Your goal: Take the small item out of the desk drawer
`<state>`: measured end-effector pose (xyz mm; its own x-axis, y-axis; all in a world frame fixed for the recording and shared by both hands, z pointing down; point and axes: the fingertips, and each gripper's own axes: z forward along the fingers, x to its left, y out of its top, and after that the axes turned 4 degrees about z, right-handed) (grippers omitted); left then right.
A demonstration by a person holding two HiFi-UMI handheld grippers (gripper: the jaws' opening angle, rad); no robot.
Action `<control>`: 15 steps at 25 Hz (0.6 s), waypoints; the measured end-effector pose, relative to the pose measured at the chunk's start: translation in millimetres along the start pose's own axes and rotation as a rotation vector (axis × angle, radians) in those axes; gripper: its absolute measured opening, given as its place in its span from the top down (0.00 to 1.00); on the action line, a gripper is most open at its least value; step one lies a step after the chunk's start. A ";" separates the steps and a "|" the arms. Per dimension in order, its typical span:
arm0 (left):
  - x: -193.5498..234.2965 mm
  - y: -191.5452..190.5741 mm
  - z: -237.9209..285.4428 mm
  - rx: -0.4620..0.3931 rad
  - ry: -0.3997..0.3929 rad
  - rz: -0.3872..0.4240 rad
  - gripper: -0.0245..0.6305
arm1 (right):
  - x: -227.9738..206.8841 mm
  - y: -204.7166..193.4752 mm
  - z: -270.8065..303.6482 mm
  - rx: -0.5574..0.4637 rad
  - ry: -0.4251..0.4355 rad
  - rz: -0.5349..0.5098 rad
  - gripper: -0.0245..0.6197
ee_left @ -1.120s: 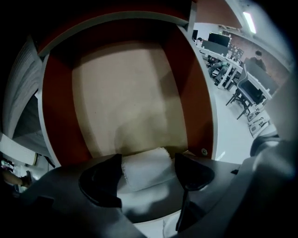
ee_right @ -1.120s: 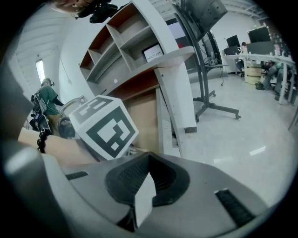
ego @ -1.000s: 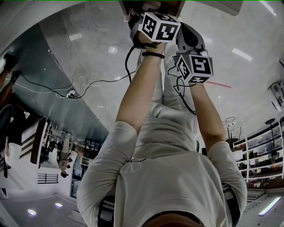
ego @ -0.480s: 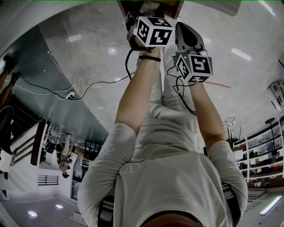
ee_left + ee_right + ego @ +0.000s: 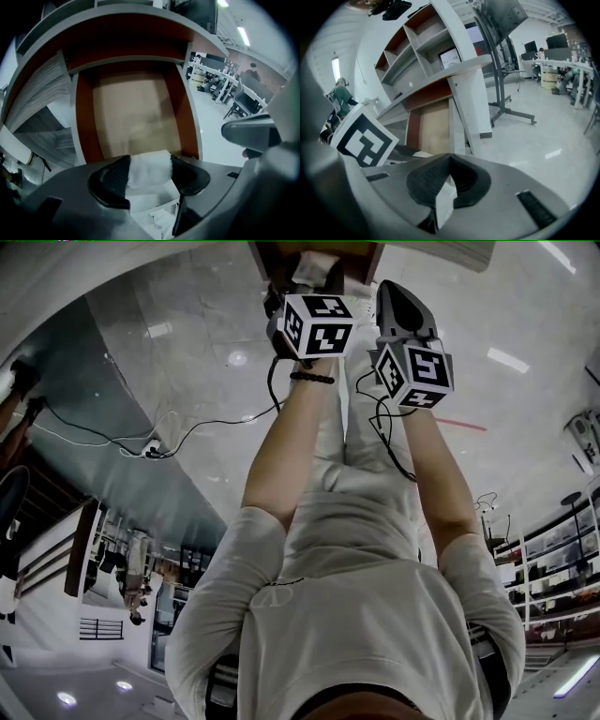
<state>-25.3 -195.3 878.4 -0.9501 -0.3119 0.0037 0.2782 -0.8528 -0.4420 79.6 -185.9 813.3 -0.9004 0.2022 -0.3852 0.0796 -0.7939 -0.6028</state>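
Observation:
The desk drawer [image 5: 136, 108] stands pulled open, with a pale brown bottom and red-brown sides; nothing shows inside it. My left gripper [image 5: 149, 169] is shut on a small white fuzzy item [image 5: 149, 168], pinched between both black pads just in front of the drawer's near edge. In the head view the left gripper [image 5: 309, 282] and the white item [image 5: 307, 268] sit at the drawer [image 5: 356, 251]. My right gripper [image 5: 449, 158] is beside it to the right, its jaws meeting at the tips with nothing between them. It is also in the head view, right gripper [image 5: 392, 292].
Above the drawer is the desk top [image 5: 454, 70] and a shelf unit [image 5: 412, 37]. A wheeled monitor stand [image 5: 506, 93] is on the floor to the right. Cables [image 5: 187, 432] trail over the floor at the left. A person [image 5: 342, 101] sits far left.
In the head view my left gripper has drawn back a little from the drawer and turned. The right gripper has edged slightly forward.

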 end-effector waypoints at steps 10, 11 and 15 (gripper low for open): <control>14.1 32.0 -49.8 -0.079 0.001 -0.001 0.56 | 16.3 32.8 -16.0 0.002 -0.028 -0.053 0.96; 16.1 34.4 -54.7 -0.084 0.001 0.001 0.56 | 18.6 35.7 -18.1 0.003 -0.029 -0.059 0.96; 17.3 44.5 -75.1 -0.104 -0.005 0.004 0.56 | 22.2 50.5 -31.5 -0.002 -0.034 -0.078 0.96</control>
<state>-39.9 -207.2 791.4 -0.9482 -0.3176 0.0056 0.2660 -0.8036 -0.5325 77.1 -203.4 752.2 -0.9177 0.2437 -0.3137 0.0099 -0.7753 -0.6315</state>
